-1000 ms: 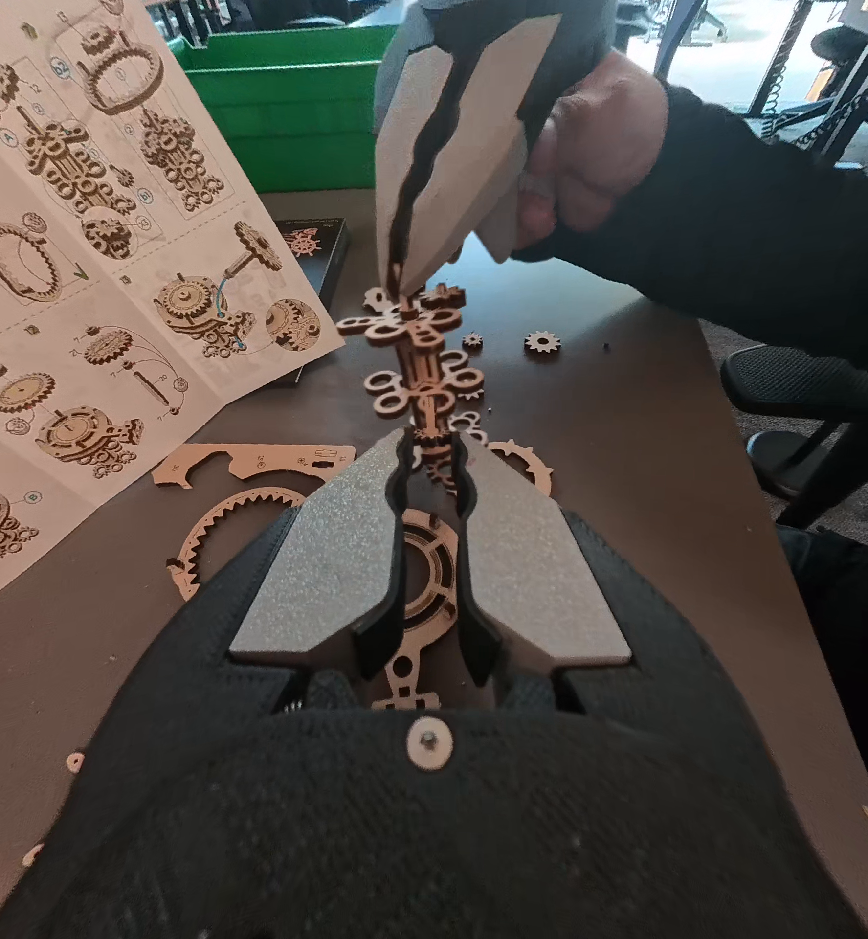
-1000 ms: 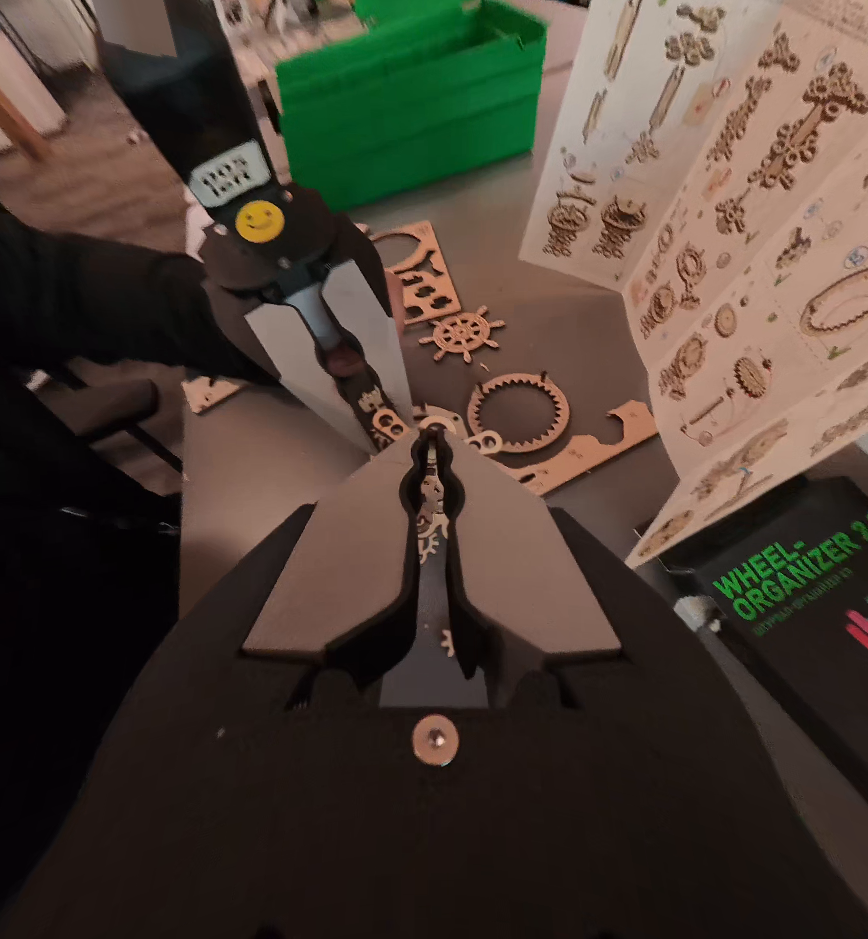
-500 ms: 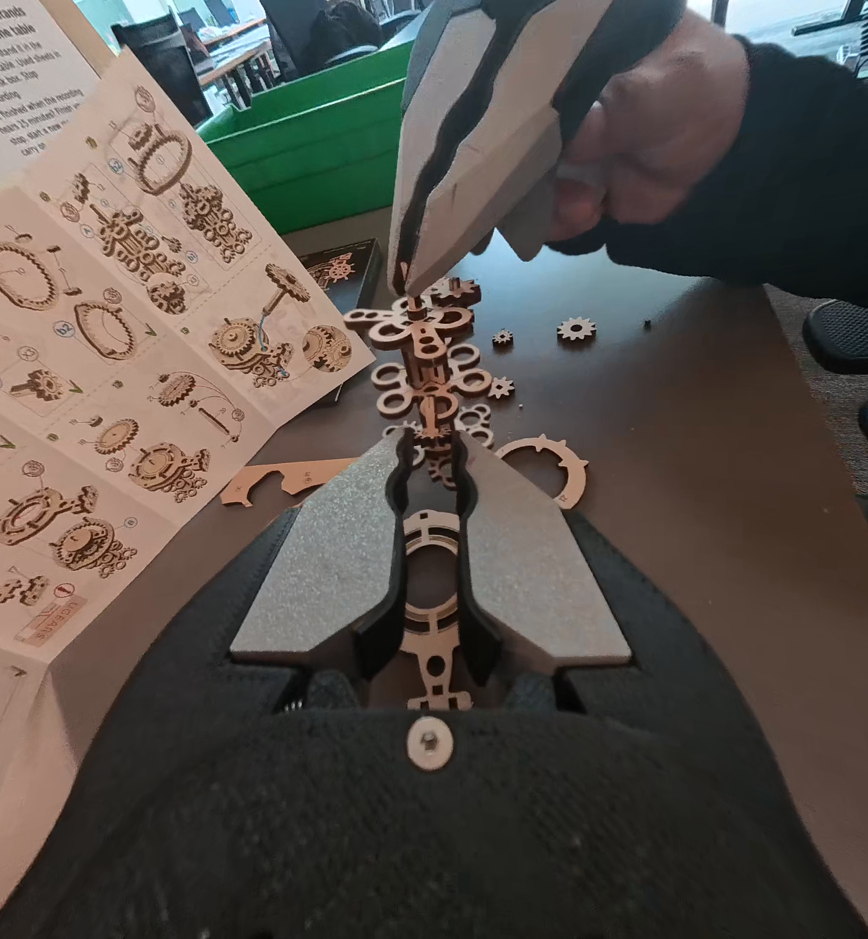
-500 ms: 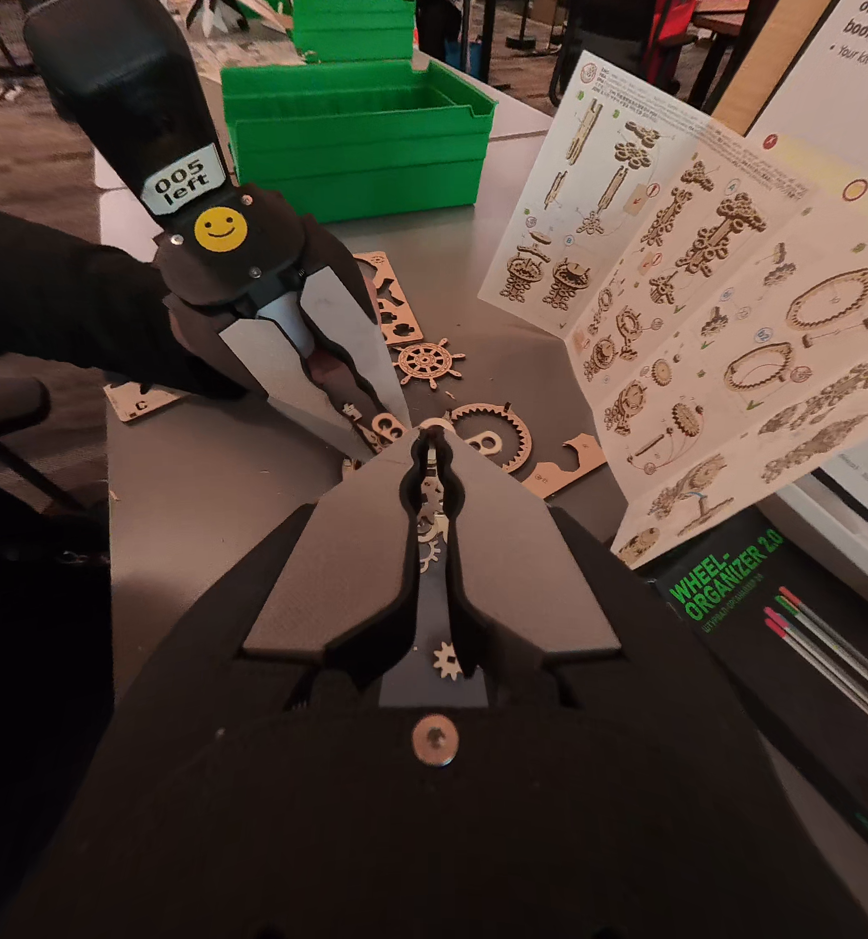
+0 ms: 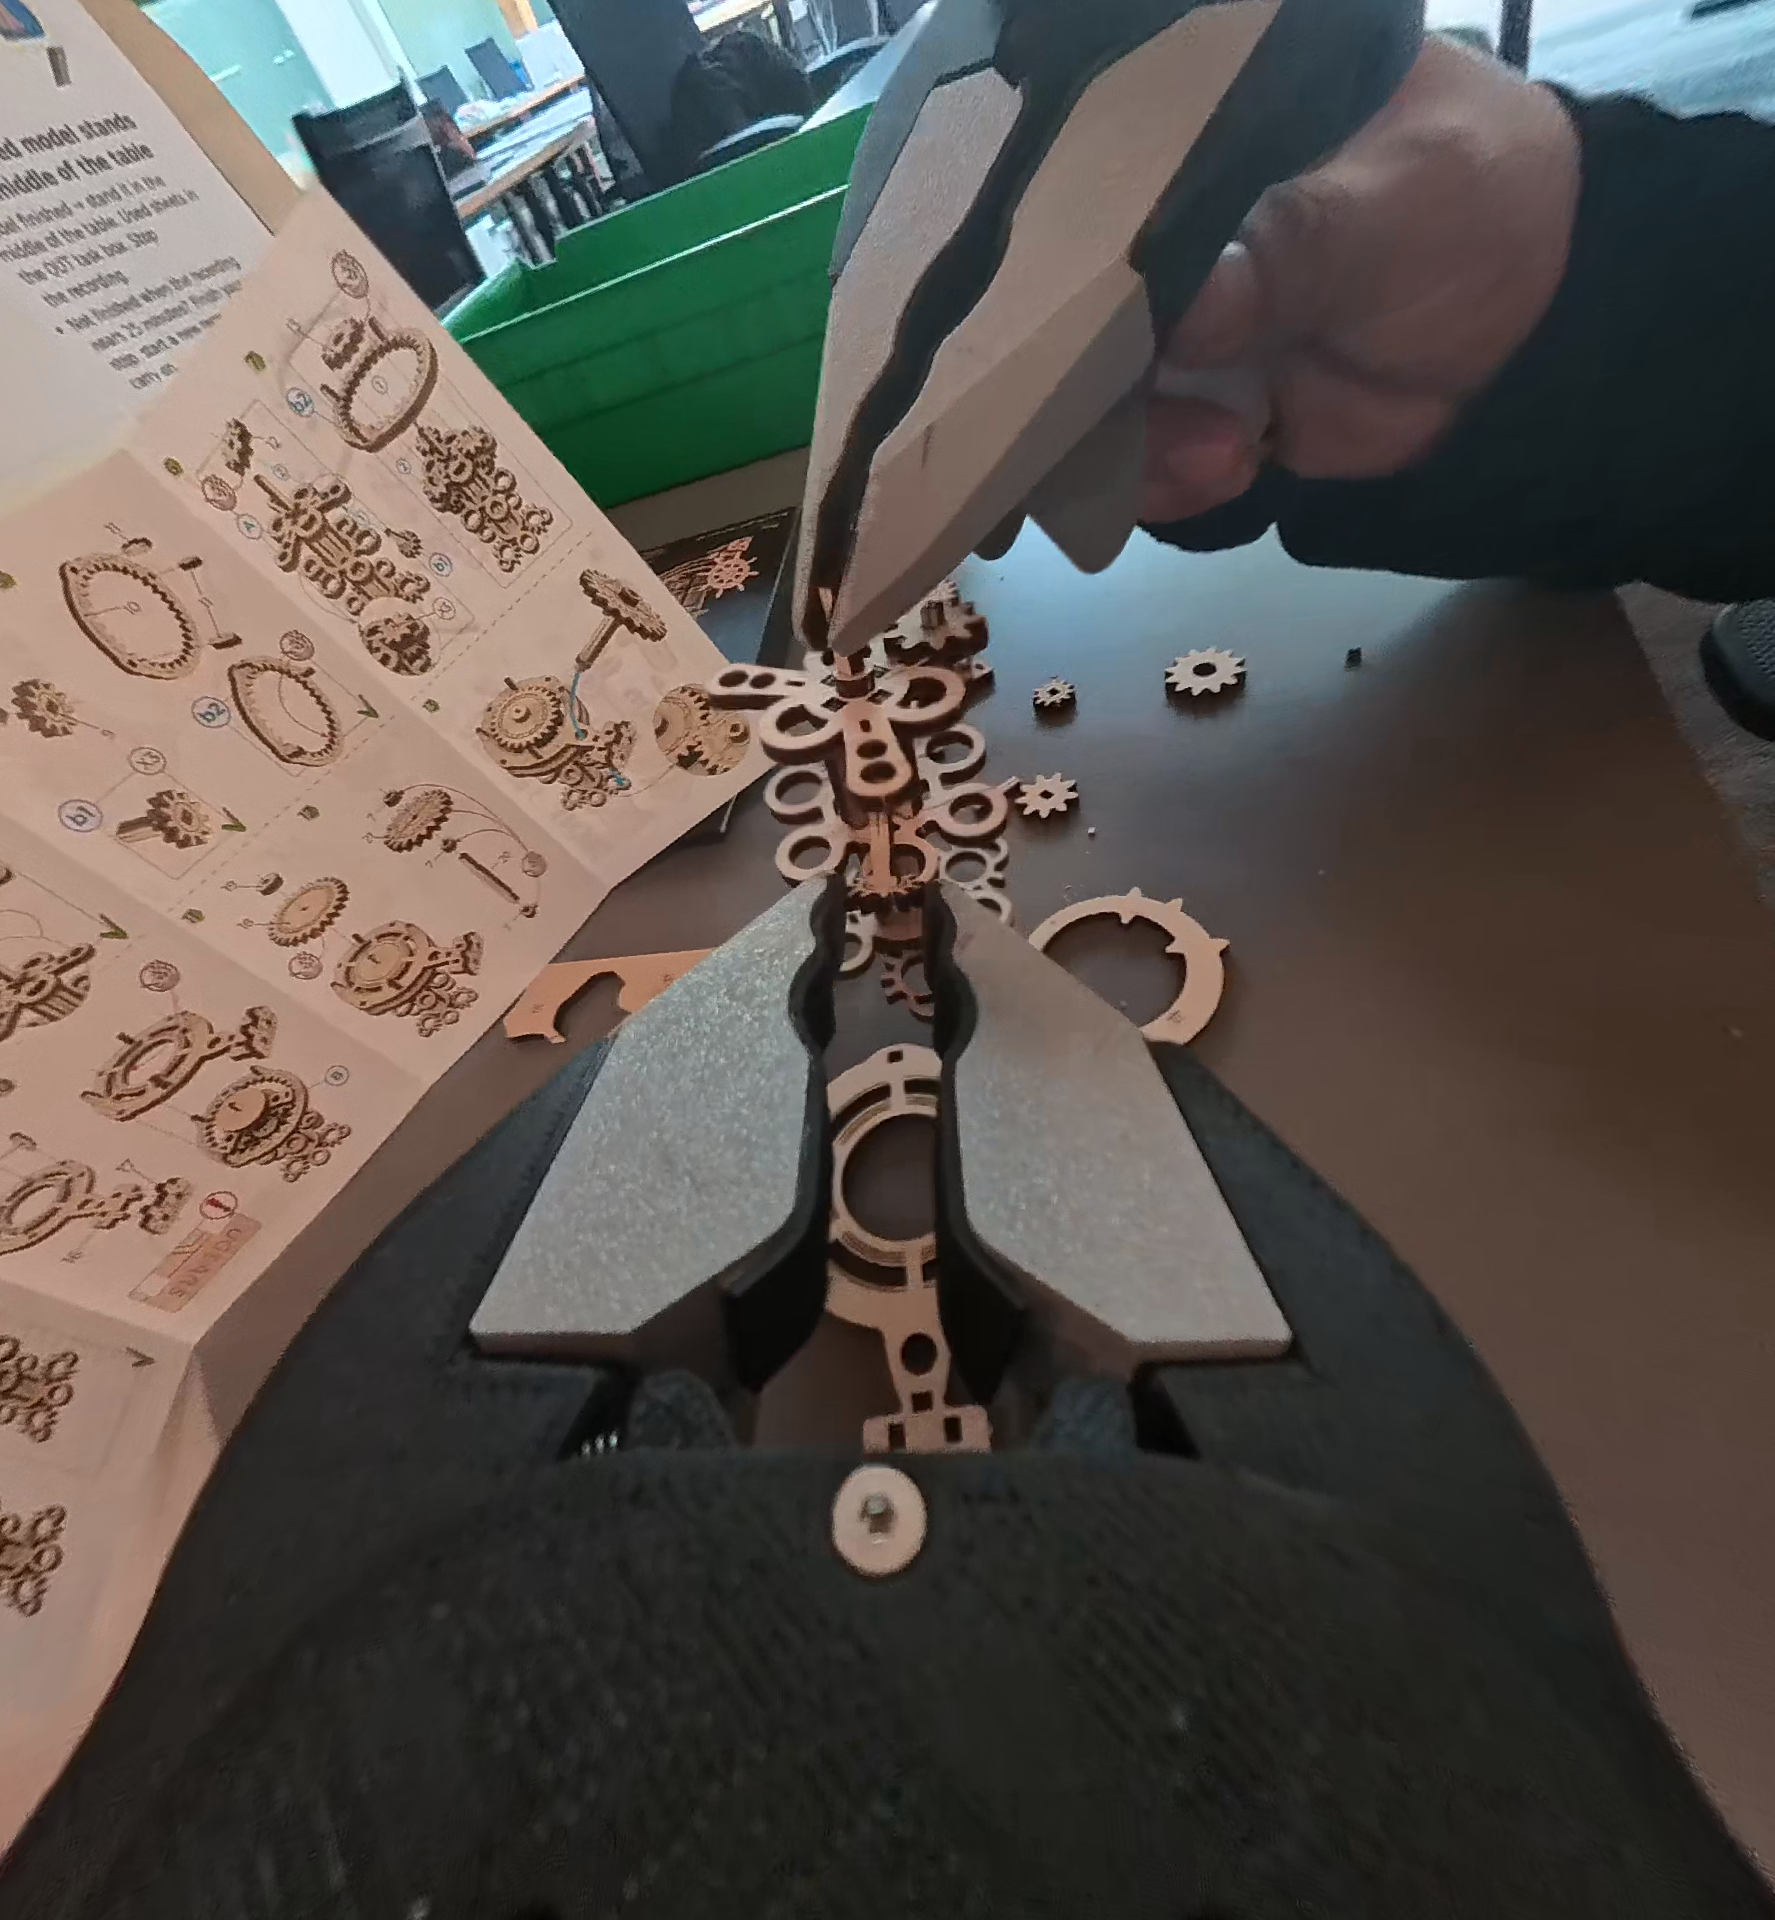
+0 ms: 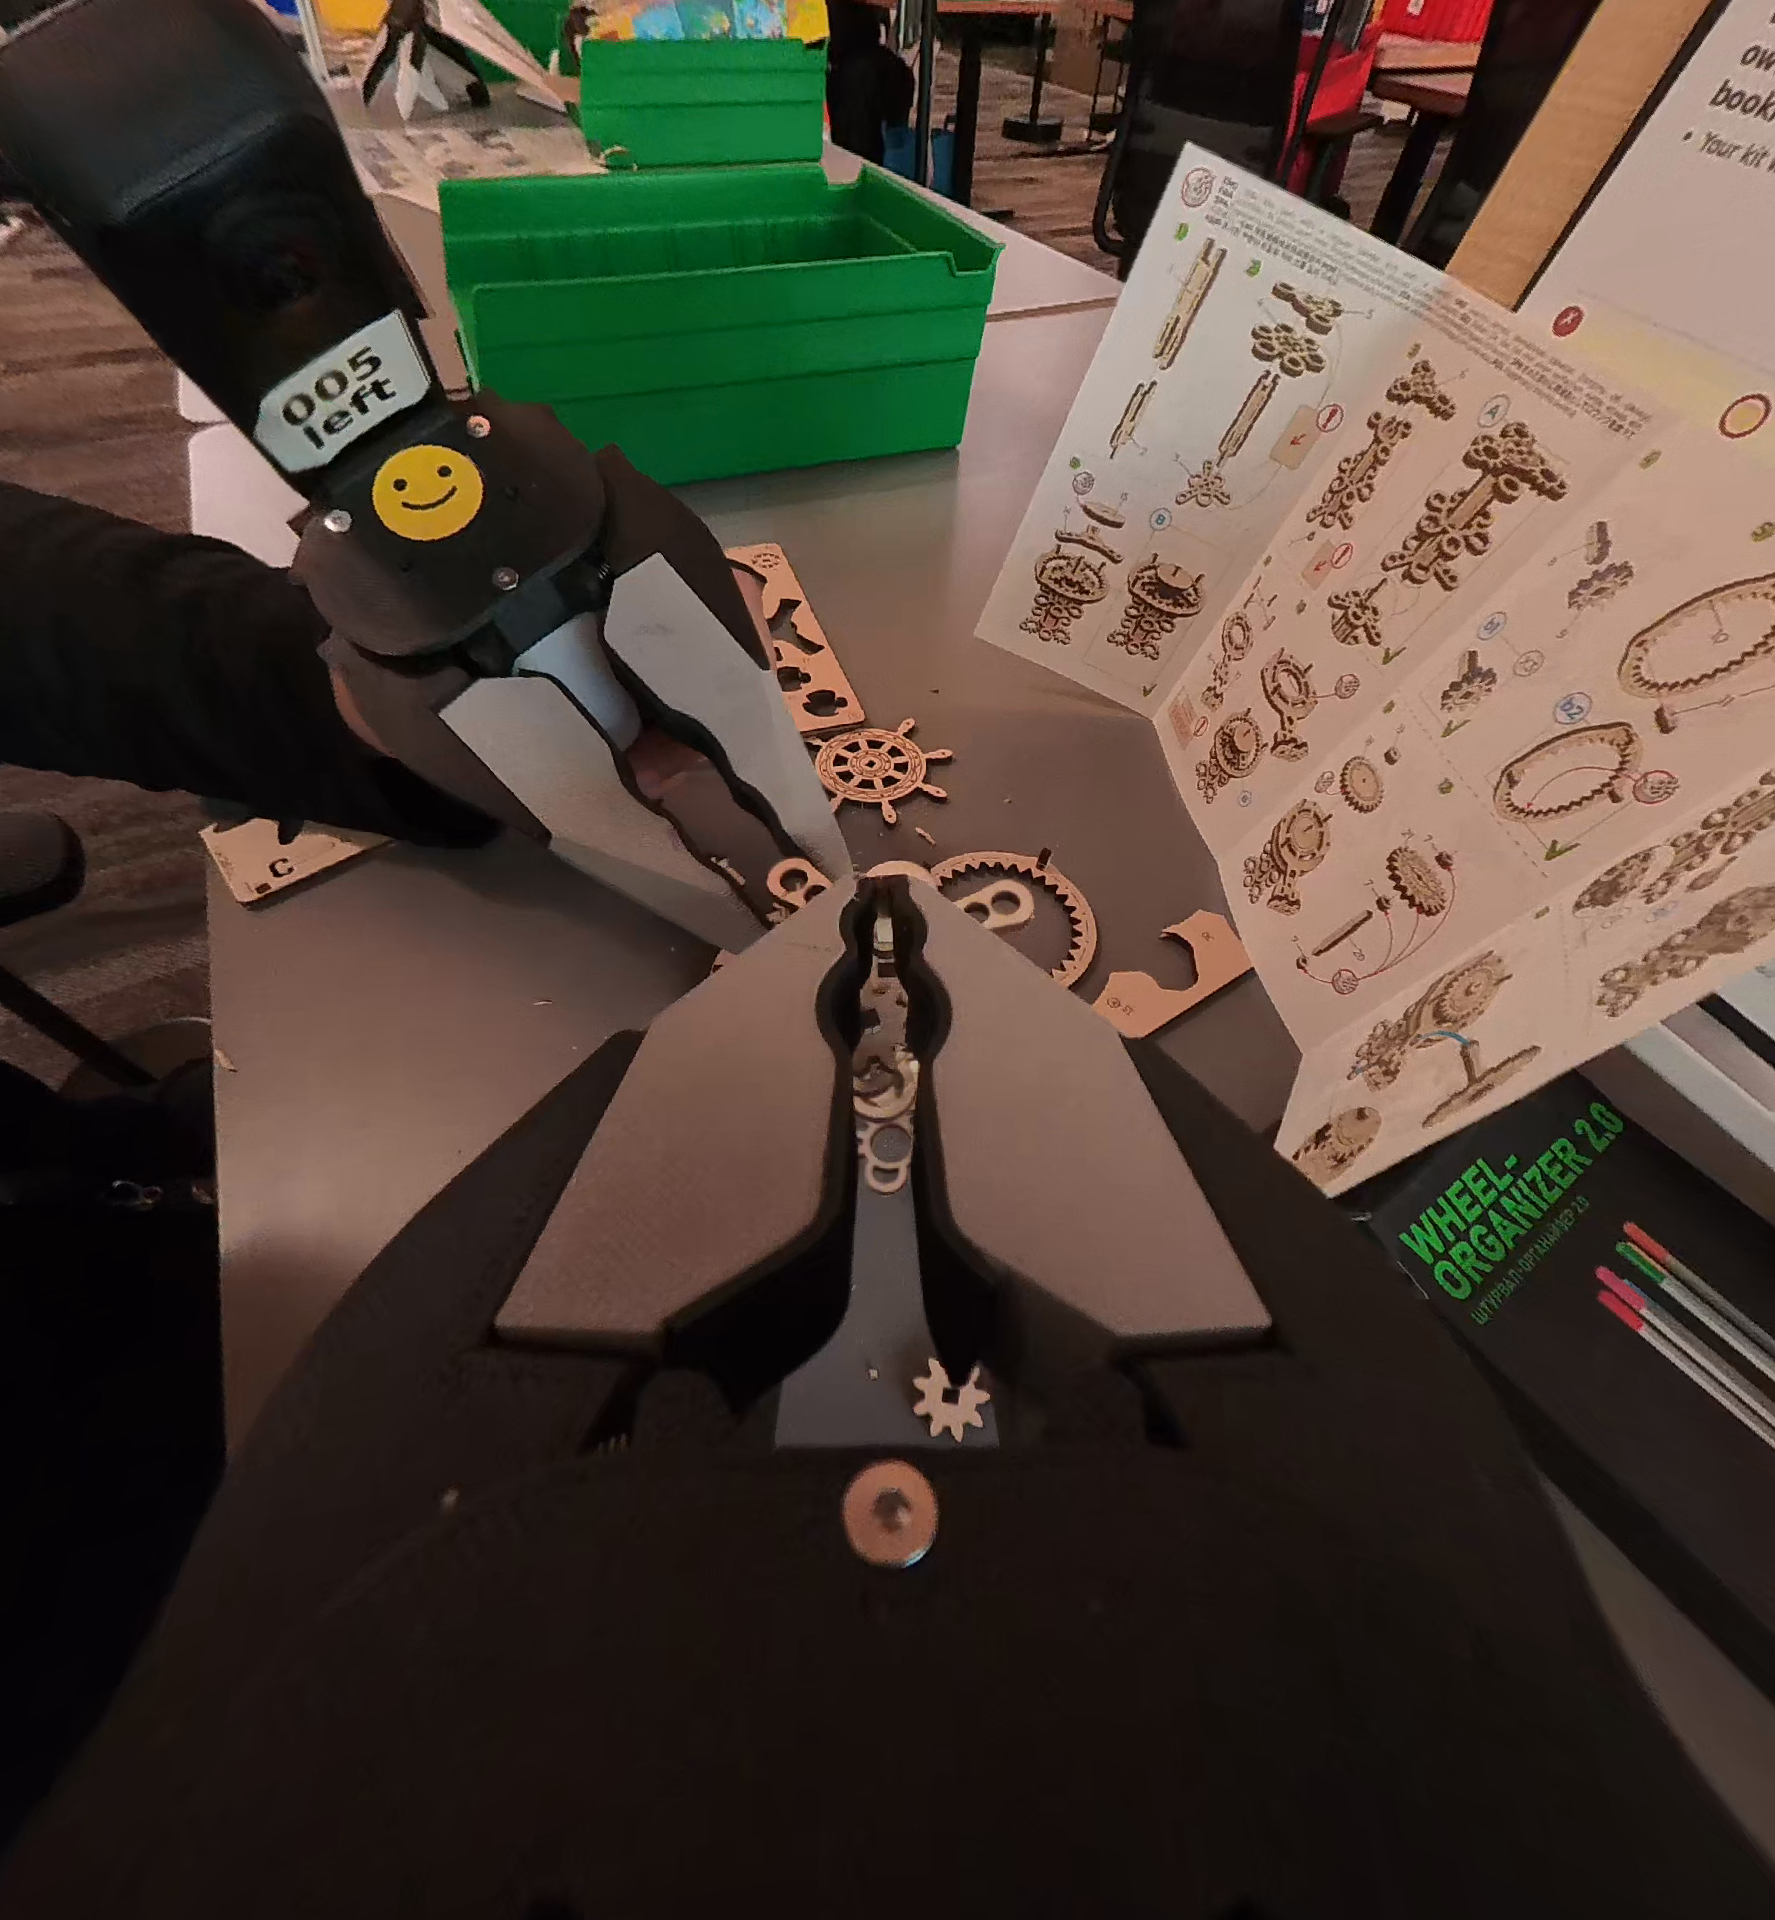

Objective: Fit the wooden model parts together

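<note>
A wooden axle with stacked ring-petal discs (image 5: 862, 748) is held between both grippers above the dark table. My left gripper (image 5: 883, 906) is shut on its near end. My right gripper (image 5: 827, 628) comes down from above and is shut on its far tip. In the right wrist view my right gripper (image 6: 888, 896) pinches the axle, and the discs (image 6: 885, 1081) show between its fingers. The left gripper (image 6: 802, 896) meets it tip to tip there. A hand in a black sleeve (image 5: 1382, 312) holds the right gripper.
Loose parts lie on the table: a flat ring frame (image 5: 883, 1174), a notched ring (image 5: 1137, 966), small gears (image 5: 1203, 670), a ship's wheel (image 6: 878, 769), a toothed ring (image 6: 1044, 920). An instruction sheet (image 6: 1434, 675) stands at one side. Green bins (image 6: 717, 312) sit behind, a black box (image 6: 1589, 1299) beside. Across from one pair of fingers to the other is roughly 4 cm. My left gripper's tips are some 15 cm from the ship's wheel (image 6: 878, 769).
Both grippers keep their grip on the axle. Both views have tilted up a little, so more of the instruction sheet and the room behind shows.
</note>
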Available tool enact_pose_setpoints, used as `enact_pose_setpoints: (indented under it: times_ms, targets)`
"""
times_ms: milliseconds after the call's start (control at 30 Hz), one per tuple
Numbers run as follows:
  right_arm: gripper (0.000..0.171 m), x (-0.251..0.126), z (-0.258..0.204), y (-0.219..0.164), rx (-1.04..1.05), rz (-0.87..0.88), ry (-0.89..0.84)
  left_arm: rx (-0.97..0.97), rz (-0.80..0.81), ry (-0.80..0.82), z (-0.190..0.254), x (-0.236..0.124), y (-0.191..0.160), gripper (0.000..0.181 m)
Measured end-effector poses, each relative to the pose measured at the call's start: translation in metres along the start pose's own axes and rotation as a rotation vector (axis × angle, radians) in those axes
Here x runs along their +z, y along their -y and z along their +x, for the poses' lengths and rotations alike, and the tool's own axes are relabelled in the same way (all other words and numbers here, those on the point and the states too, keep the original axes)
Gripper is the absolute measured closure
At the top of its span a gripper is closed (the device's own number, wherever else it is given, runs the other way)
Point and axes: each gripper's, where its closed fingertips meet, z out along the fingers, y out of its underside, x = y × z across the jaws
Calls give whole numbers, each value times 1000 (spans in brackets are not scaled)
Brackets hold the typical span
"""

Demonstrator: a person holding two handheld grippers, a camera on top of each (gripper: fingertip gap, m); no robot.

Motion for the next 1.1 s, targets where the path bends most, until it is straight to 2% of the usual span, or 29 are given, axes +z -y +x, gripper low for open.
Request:
enact_pose_setpoints:
  times_ms: [267, 667, 1100]
  targets:
    - [171, 1, -1, -1, -53, -22, -37, 109, 1, 52, 0, 0, 3, 170]
    - [171, -4, -9, -1, -80, -32, 8, 20, 68, 11, 3, -3, 12, 170]
    - [171, -4, -15, -8, -190, -114, -30, 89, 55, 4, 10, -3, 12, 170]
